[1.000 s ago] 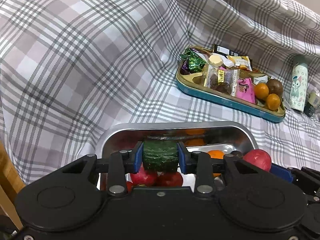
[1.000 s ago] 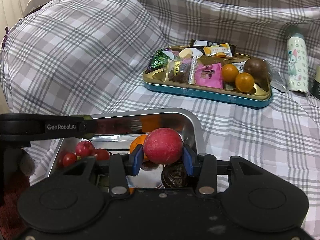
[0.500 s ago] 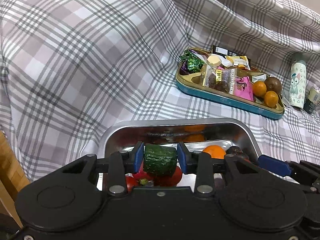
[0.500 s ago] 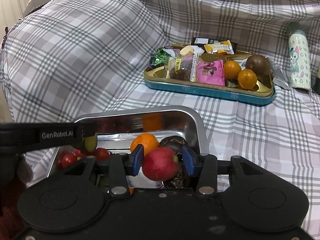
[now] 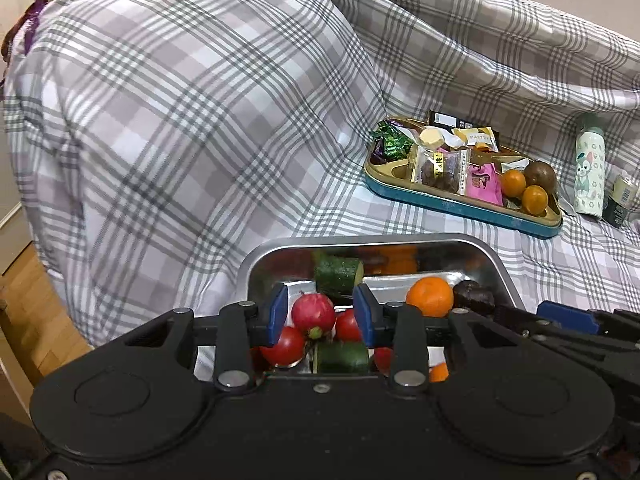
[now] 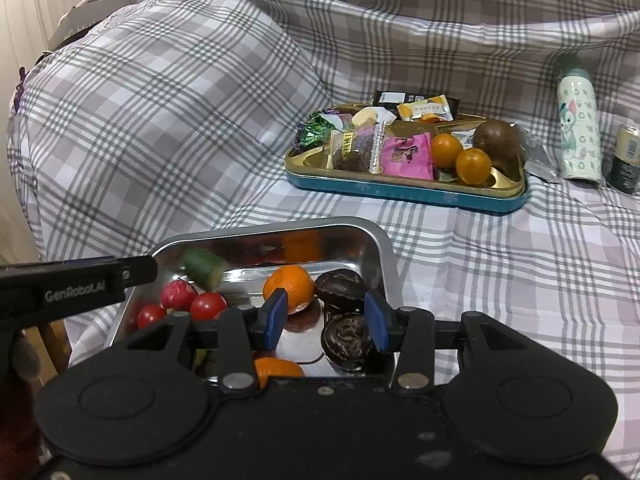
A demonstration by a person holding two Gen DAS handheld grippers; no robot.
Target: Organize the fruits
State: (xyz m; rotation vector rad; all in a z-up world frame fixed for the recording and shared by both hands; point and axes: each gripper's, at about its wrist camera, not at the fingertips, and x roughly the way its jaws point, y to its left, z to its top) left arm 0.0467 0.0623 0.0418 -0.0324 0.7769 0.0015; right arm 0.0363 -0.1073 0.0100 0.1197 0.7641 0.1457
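Both the left gripper (image 5: 319, 314) and right gripper (image 6: 326, 322) are hovering open and empty over the steel tray (image 6: 376, 240). Cucumber (image 5: 338, 276), radish (image 5: 313, 314) and tomatoes (image 6: 208, 306) are lying inside; oranges (image 6: 460, 158) in the snack tin (image 6: 408, 192) are probably awaiting sorting.

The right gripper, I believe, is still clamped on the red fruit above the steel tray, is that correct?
Not quite: the right gripper is open and empty above the steel tray. The right wrist view shows the red fruit lying in the tray.
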